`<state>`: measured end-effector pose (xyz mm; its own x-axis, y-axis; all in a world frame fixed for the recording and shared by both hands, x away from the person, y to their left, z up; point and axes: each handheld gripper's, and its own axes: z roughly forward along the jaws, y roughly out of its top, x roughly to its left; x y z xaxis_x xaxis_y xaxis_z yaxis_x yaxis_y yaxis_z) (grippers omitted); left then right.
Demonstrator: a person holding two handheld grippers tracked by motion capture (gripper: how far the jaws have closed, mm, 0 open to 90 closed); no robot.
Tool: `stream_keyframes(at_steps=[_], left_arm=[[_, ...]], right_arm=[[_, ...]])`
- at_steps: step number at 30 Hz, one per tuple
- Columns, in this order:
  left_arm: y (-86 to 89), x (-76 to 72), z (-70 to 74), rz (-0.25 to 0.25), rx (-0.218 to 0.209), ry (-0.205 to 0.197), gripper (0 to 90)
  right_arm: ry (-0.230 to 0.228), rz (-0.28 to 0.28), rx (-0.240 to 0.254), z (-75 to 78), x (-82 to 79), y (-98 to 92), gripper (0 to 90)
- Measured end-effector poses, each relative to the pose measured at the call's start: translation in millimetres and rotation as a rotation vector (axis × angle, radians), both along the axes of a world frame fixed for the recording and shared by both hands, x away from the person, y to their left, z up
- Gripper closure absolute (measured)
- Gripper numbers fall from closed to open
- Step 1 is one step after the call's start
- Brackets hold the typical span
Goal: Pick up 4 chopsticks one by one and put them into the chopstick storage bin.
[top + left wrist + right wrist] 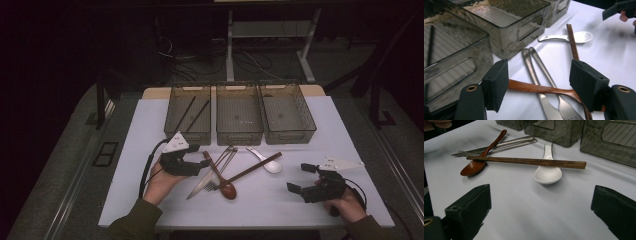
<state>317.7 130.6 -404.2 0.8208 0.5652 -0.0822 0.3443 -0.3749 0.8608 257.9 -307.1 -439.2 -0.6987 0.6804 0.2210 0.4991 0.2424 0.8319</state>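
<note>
A: Dark room, cables on the floor behind. White worktop [150, 200] with three clear bins in a row at the far edge: left bin [188, 114], middle bin [239, 114], right bin [287, 113]. The left bin holds two dark sticks; I cannot tell what lies in the other two.

B: Cutlery?

A: In a loose pile just in front of the bins. Wooden spoon [536, 88], its handle running across the left gripper view and crossing over the fork [541, 72] and knife [531, 72]. A brown chopstick [526, 161] lies across the white ceramic spoon [548, 172], its other end touching the wooden spoon's bowl.

B: Left gripper?

A: Left gripper [537, 85] is low over the pile, jaws apart, wooden spoon handle lying between them. The pads do not press on it; there is a gap on both sides. Nothing gripped.

B: Right gripper?

A: Right gripper [541, 212] sits on the person's side, well apart from the cutlery. Jaws wide, bare worktop between them, nothing held.
</note>
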Motion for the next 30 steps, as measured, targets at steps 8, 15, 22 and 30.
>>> stream_keyframes(at_steps=[8,15,22,30], left_arm=[[-11.7,-0.6,-2.7,-0.035,-0.028,0.019,35.9],[-25.8,0.0,-6.4,-0.074,-0.027,0.049,42.8],[-39.1,1.3,-8.7,-0.098,-0.015,0.069,51.7],[-52.3,4.5,-11.5,-0.113,0.004,0.088,59.3]], right_arm=[[0.002,0.005,-0.003,0.0,0.0,1.4,2.5],[0.0,0.008,-0.006,-0.3,-0.2,1.8,2.5],[0.002,0.007,-0.006,-0.5,0.2,2.0,2.6],[0.002,0.007,-0.007,-0.6,0.3,2.1,2.5]])
